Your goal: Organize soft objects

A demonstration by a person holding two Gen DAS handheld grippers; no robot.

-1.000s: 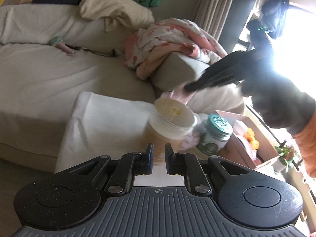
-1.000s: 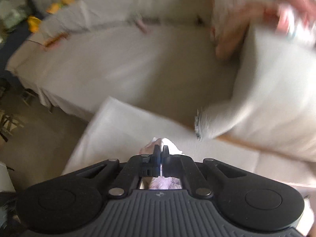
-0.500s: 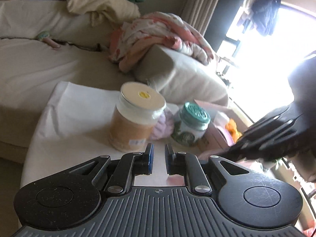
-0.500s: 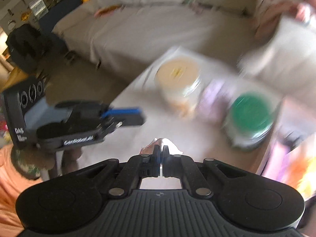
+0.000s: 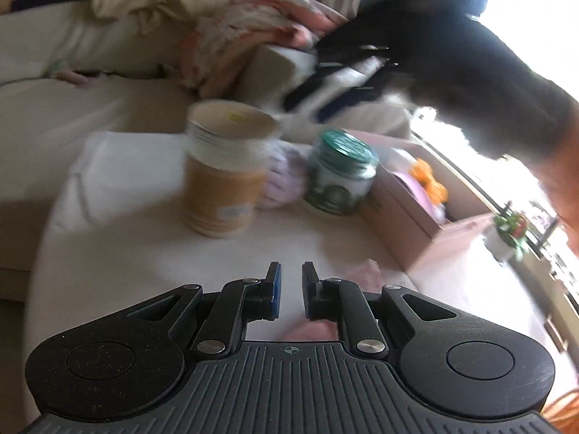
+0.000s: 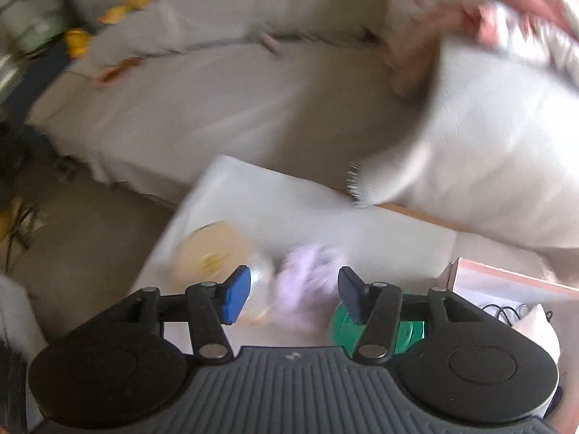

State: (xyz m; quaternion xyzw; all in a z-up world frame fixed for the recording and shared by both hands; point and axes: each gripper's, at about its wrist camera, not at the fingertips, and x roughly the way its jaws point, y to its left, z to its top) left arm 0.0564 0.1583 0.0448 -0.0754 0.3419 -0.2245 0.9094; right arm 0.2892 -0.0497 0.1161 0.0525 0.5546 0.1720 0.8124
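Note:
A lilac soft object [image 5: 280, 177] lies on the white table [image 5: 108, 253] between a tan jar with a cream lid [image 5: 224, 170] and a green-lidded jar [image 5: 340, 173]. My right gripper [image 6: 294, 285] is open and hovers above the lilac object [image 6: 307, 275], with the tan jar [image 6: 213, 253] to its left and the green lid [image 6: 342, 329] under its right finger. It shows as a dark blur in the left wrist view [image 5: 336, 94]. My left gripper [image 5: 288, 282] is slightly open and empty, low over the table. A pink soft object [image 5: 362, 275] lies on the table beside its right finger.
A pink box [image 5: 416, 217] holding soft things stands right of the jars. A beige sofa [image 5: 72, 115] with a pillow [image 6: 488, 152] and a pink blanket [image 5: 253, 32] lies behind the table. A small potted plant [image 5: 506, 231] stands at the right.
My right gripper has opened and let go of the pink object, which now lies on the table by my left gripper. The right gripper swung back over the jars and the lilac object.

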